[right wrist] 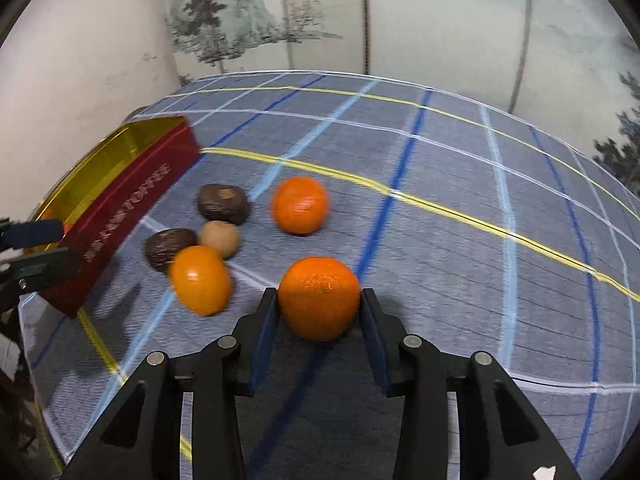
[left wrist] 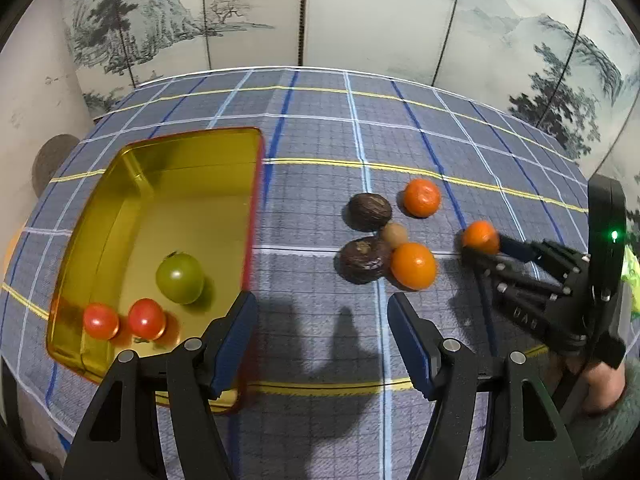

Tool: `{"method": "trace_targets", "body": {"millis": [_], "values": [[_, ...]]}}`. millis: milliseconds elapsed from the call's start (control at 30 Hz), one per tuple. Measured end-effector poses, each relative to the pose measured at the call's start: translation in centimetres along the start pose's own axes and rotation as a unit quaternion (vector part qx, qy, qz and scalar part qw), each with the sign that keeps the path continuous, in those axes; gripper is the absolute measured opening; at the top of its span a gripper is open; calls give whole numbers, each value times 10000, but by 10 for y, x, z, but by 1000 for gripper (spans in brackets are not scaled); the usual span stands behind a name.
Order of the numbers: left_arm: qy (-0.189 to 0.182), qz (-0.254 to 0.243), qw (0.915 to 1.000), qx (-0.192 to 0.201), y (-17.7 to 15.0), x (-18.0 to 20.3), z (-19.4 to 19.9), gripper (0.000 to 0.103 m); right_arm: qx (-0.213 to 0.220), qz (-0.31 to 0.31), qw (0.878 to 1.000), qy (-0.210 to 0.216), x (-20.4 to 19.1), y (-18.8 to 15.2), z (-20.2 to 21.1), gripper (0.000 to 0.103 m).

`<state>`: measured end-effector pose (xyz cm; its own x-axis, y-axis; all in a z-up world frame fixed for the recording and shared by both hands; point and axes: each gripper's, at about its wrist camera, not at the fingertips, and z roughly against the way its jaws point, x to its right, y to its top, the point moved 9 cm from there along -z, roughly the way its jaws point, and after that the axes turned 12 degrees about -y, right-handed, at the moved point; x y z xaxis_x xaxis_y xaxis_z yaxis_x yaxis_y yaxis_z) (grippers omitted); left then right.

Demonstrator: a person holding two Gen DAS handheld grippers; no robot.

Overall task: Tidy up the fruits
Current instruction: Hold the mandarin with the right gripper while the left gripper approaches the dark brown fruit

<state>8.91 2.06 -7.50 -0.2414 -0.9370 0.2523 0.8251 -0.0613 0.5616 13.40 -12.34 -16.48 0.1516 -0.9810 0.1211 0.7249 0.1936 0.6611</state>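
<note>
The worktop [left wrist: 328, 140] wears a blue checked cloth, and on its left side stands a gold tin [left wrist: 256, 184] with red outer walls, holding a green tomato [left wrist: 180, 278] and two red tomatoes [left wrist: 146, 319] near its front corner. Right of the tin lies a loose cluster — two dark wrinkled fruits [left wrist: 370, 212], two tangerines [left wrist: 413, 266] and a small tan fruit [left wrist: 395, 235], mostly touching. The left hand-held gripper [left wrist: 322, 344] hangs empty with jaws wide apart beside the tin's near corner. The right hand-held gripper [right wrist: 320, 308] is clamped on a third tangerine [right wrist: 319, 298], just apart from the cluster — pads against its two sides at the widest part. That fruit looks light, round, soft-skinned; I judge a gentle squeeze across the middle holds it without bruising or rolling.
</note>
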Motion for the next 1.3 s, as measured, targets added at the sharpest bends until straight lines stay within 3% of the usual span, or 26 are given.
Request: {"method": "trace_targets", "body": {"millis": [300,500,633,1300], "values": [[-139,-193,9997,-76,3,17,-22,68,22,-252,9967,-777,62,-4,-5,37],[-105,-363,9992,-122,4,21,-36,64,-17,-451,9963,-734,72,-5,-5,38],[-112,-418,9989,-174,5,21,-43,53,-16,-441,9964,-725,71,-5,-5,38],[-129,-426,9984,-355,15,16,-75,51,-114,-519,9967,-621,70,-7,-7,38]]}}
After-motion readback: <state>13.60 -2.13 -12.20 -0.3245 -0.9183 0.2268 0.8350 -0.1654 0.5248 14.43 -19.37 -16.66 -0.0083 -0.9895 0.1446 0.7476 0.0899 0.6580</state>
